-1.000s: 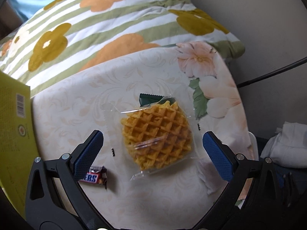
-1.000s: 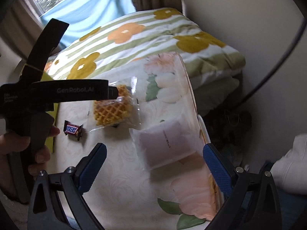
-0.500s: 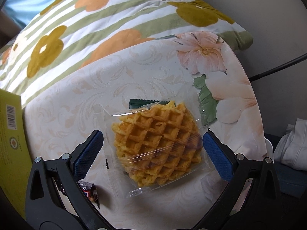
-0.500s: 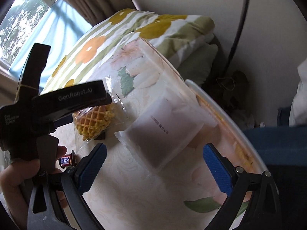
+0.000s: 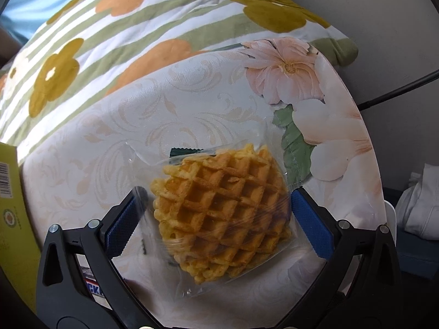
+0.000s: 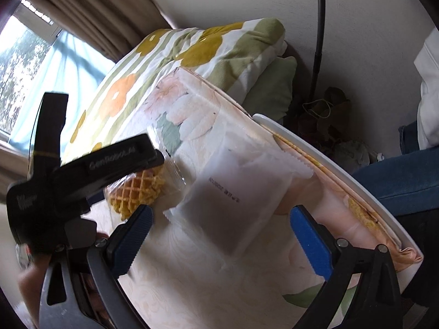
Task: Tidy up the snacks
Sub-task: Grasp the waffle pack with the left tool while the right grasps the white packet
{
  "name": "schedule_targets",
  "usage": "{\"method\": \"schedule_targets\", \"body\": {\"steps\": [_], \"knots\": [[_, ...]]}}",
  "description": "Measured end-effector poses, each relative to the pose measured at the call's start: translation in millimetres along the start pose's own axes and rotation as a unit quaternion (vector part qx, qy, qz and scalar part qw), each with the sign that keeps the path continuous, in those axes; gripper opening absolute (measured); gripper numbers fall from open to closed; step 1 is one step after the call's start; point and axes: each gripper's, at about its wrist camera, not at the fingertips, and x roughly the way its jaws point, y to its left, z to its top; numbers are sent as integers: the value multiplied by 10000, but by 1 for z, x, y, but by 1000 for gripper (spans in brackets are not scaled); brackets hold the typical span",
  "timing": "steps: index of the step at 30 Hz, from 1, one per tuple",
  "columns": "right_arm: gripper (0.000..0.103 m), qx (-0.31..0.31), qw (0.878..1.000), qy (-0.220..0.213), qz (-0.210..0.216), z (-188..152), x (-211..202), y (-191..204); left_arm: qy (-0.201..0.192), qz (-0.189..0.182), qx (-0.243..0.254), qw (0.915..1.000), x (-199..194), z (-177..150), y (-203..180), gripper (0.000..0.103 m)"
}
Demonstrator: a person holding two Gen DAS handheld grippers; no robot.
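Note:
A golden waffle [image 5: 222, 213] in a clear wrapper lies on the floral tablecloth [image 5: 192, 104]. My left gripper [image 5: 216, 197] is open and low over it, one blue pad on each side, and the wrapper's edge brushes the left pad. A dark green packet [image 5: 186, 152] peeks out behind the waffle. In the right wrist view a flat white packet [image 6: 236, 200] lies on the cloth just ahead of my open right gripper [image 6: 222, 213], with nothing between its pads. The left gripper [image 6: 82, 175] and waffle [image 6: 140, 189] show at that view's left.
A small Snickers bar [image 5: 93, 285] lies partly hidden under the left finger. A yellow-green box [image 5: 11, 205] stands at the left edge. A flowered quilt [image 5: 137, 27] borders the table's far side. The table rim [image 6: 329, 164], a black cable [image 6: 318, 27] and white cloth [image 5: 419, 208] are at the right.
The left gripper has come forward and down, so the waffle now lies between its pads. The right gripper has tilted and closed in on the white packet. Both stay open.

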Motion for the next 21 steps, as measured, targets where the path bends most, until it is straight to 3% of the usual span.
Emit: {"method": "schedule_targets", "body": {"steps": [2, 6, 15, 21], "knots": [[100, 69, 10000, -20, -66, 1, 4, 2, -69, 88, 122, 9999, 0, -1, -1, 98], [100, 168, 9997, -28, -194, 1, 11, 5, -266, 91, 323, 9991, -8, -2, -2, 75], [100, 113, 9984, -115, -540, 1, 24, 14, -258, -405, 49, 9988, -18, 1, 22, 43], [100, -317, 9949, -222, -929, 2, 35, 26, -216, -606, -112, 9979, -21, -1, 37, 41]]}}
